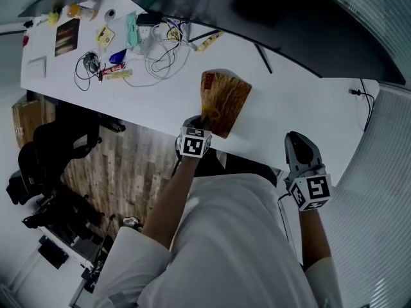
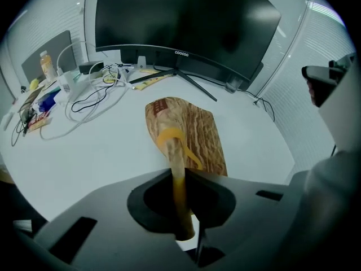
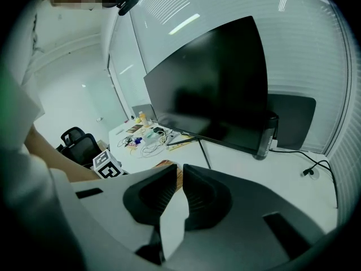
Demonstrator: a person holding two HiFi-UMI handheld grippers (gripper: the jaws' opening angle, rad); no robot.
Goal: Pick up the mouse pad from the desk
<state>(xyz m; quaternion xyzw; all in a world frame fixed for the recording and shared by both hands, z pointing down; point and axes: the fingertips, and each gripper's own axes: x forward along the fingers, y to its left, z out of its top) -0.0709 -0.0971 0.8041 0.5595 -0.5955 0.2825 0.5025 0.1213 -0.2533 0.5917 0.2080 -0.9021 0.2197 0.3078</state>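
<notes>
1. On white desk point(image 1: 289, 101), before the curved monitor point(image 2: 186, 21): wood-grain mouse pad point(image 1: 225, 101), near edge curled up off the surface.
2. Left gripper point(image 1: 204, 122): 2 jaws clamped tight on that raised edge.
3. Right gripper point(image 1: 298, 143): jaws closed on nothing, well apart from the pad, by the desk's front edge.

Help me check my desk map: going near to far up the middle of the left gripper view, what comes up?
Left hand-held gripper → mouse pad → monitor stand → monitor.
</notes>
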